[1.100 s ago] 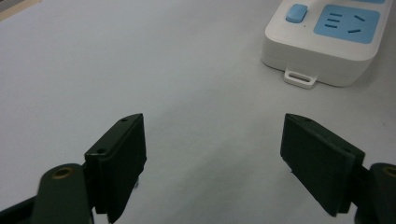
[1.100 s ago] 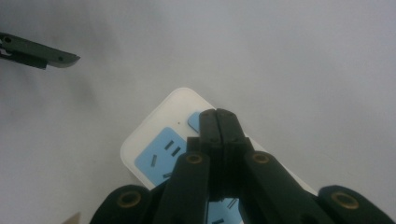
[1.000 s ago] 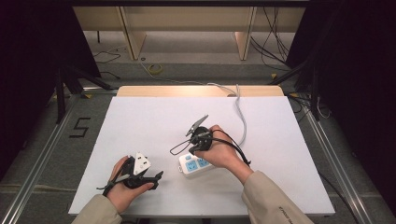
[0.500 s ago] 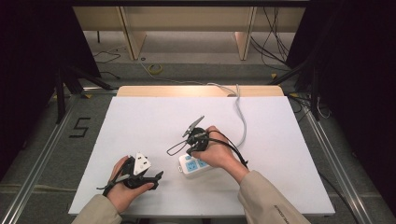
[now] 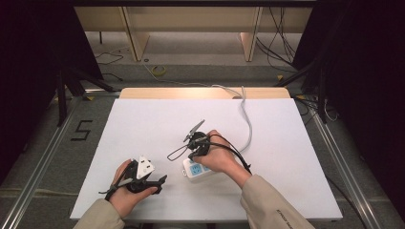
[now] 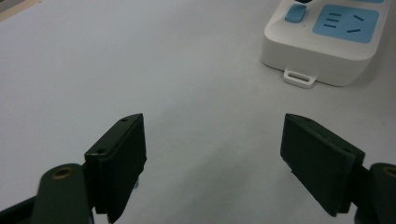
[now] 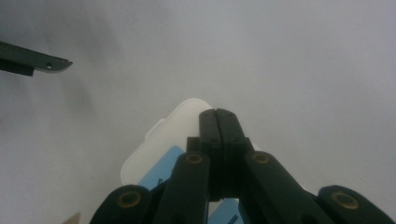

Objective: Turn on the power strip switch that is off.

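1. Your right claw (image 7: 218,116) is fully closed and empty, poised over the power strip (image 5: 195,170) at the desk's (image 5: 286,143) near middle.
2. Your left claw (image 6: 212,163) gapes wide, holding nothing, beside the strip.
3. Press off-centre and the unheld strip may skid or tip.

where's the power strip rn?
High view: the white power strip lies on the white table near the front edge, just right of centre, under the right gripper, with the left gripper to its left.
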{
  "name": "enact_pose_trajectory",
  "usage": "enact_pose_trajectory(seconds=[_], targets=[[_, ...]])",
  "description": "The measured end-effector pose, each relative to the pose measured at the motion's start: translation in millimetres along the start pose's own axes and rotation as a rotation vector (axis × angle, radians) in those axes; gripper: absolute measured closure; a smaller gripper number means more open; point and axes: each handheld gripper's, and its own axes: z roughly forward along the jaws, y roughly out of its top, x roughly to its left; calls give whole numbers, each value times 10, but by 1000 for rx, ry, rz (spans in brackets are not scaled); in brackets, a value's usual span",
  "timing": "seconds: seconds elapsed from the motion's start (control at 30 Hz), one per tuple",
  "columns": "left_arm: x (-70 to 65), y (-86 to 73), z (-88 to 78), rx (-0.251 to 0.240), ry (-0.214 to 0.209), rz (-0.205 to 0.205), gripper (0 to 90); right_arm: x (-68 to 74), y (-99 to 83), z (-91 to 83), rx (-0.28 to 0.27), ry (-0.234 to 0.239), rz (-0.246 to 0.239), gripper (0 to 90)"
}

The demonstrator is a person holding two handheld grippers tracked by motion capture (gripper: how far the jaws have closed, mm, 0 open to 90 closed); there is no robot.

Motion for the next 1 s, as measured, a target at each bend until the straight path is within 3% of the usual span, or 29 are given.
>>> enact_pose_trajectory(seconds=[1.0], targets=[[-2, 0, 5, 2, -2, 4, 224, 19, 20, 60, 26, 8, 2, 900]])
